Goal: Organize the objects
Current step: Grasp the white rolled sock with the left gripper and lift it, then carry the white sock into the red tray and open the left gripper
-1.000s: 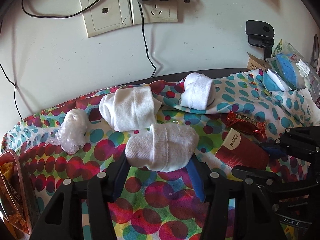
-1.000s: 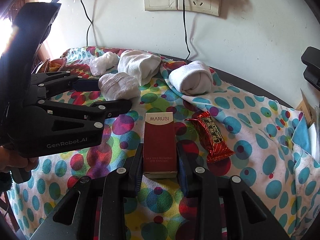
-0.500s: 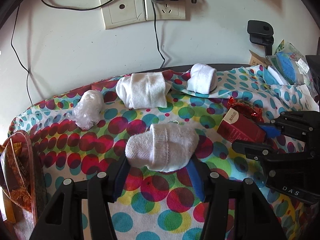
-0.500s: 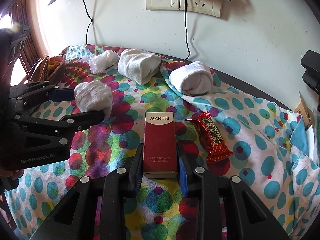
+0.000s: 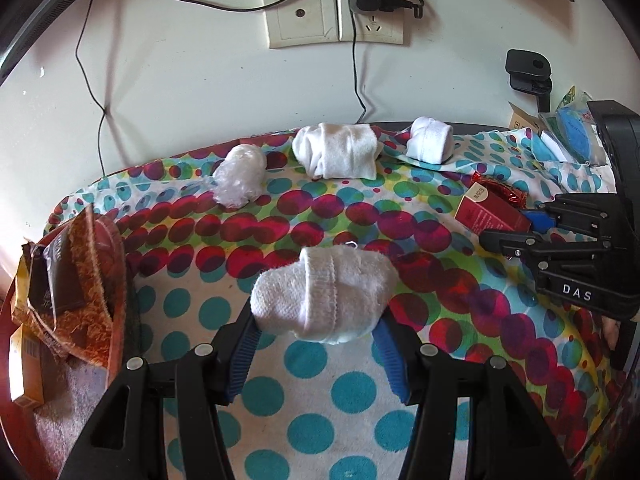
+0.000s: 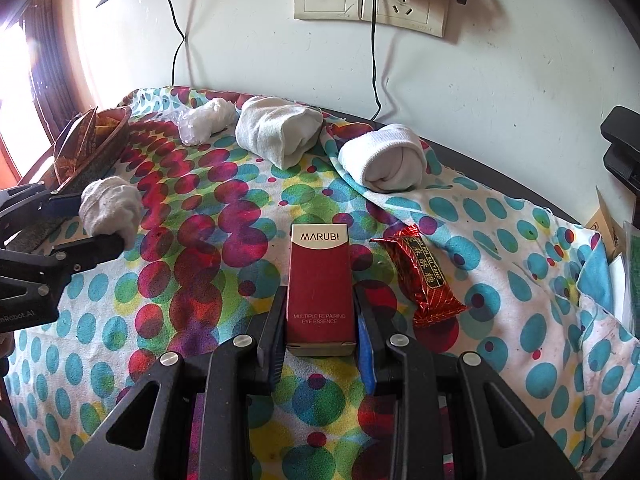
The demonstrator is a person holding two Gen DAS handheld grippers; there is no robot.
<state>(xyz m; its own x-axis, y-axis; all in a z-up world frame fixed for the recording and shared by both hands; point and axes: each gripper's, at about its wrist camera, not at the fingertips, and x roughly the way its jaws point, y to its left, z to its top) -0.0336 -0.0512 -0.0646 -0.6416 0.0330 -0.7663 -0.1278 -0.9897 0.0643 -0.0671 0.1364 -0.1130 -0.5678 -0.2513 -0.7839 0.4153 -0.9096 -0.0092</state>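
Left tool (image 5: 316, 344): blue-padded fingers (image 5: 242, 354) clamped on a rolled white terry sock bundle (image 5: 324, 294), held clear above the polka-dot cloth (image 5: 340, 400) over the counter's left half; in the right wrist view the same bundle (image 6: 110, 208) sits near the counter's left edge.

Right tool (image 6: 320, 344): fingers closed against both long sides of a red rectangular carton printed MARUBI (image 6: 320, 288), lying flat near the middle of the counter (front end toward the wall).

Beside the carton, just to its right: red foil-wrapped snack bar (image 6: 420, 276), apart from the tool.

Along the counter's back edge, from the left: crumpled clear plastic wad (image 6: 204, 120), loosely folded white sock roll (image 6: 280, 130), tight white sock roll (image 6: 384, 158), each apart from its neighbour.

Left edge of the counter: brown woven basket holding packets (image 5: 76, 280).

Wall behind: cream socket plate with a black plug (image 5: 336, 16).
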